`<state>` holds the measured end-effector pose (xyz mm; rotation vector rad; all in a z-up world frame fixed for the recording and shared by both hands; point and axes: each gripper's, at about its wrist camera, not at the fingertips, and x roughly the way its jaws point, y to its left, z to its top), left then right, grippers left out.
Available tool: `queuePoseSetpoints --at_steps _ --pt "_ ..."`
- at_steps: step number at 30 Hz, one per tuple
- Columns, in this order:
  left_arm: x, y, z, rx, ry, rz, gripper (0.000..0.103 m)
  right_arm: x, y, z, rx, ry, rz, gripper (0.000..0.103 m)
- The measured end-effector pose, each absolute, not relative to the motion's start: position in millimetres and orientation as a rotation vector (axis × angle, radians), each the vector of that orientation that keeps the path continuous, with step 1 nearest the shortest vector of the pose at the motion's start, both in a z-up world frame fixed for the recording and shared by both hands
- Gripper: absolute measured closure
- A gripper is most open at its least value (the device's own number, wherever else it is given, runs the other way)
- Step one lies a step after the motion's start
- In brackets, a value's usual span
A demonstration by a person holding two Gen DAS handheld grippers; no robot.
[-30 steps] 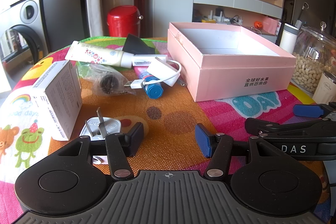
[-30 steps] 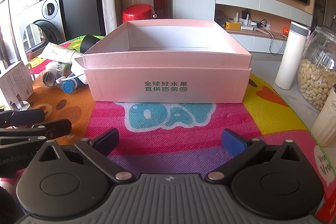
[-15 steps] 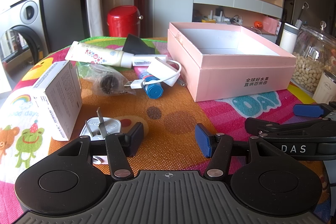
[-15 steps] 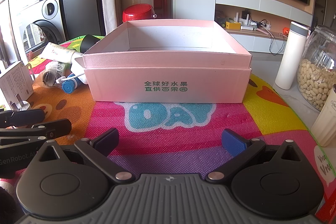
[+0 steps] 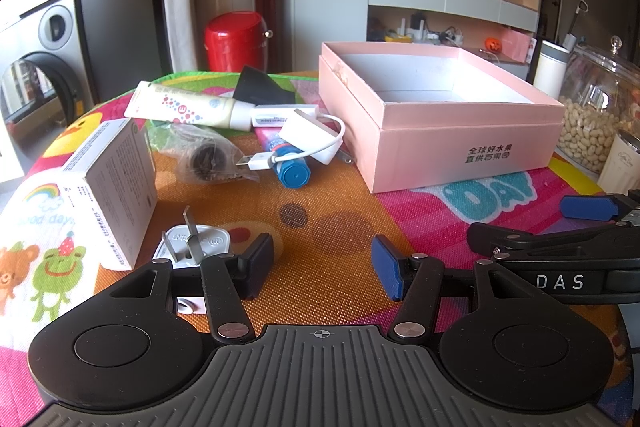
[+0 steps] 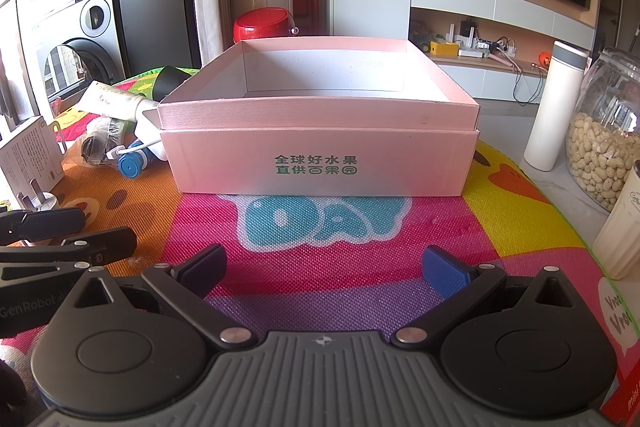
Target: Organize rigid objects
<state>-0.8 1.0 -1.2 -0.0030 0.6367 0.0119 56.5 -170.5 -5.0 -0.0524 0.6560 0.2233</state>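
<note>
Shown from left to right on the printed mat (image 5: 340, 223): a white carton (image 5: 108, 187) lying with fine print on its faces, too small to be read; a white plug (image 5: 196, 241) with its prongs up, just beside the carton and immediately ahead of the left gripper (image 5: 322, 267), whose fingers are held spread and empty; a bagged dark part (image 5: 206, 157); a cream tube (image 5: 188, 107); a blue-capped tube (image 5: 290, 165) partly overlain by a white cable (image 5: 296, 143) and its adapter; and the open pink box (image 5: 440, 131), which appears empty, though its floor is only partly seen. The right gripper (image 6: 322, 267) is directed squarely at the box, its fingers likewise spread wide with nothing between them. The loose items are judged light and stiff; the plug is best taken across its smooth body rather than by the prongs, and may slip. The carton is wide and would be gripped across its narrow side. The bag film is expected to slide, and the cable to trail. Green Chinese characters, 全球好水果 / 直供百果园, are printed on the box front. "DAS" and "GenRobot" are legible on the gripper bodies; "DAY" is read on the mat. A jar (image 6: 604, 147) of peanuts stands at far right.
</note>
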Motion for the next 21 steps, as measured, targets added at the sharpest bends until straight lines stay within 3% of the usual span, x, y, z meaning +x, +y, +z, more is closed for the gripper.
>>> queuePoseSetpoints --at_steps 17,21 --pt "1 2 -1 0.004 0.634 0.014 0.043 56 -171 -5 -0.052 0.656 0.223 0.000" --pt "-11 9 7 -0.107 0.623 -0.061 0.047 55 -171 -5 -0.051 0.656 0.224 0.000"
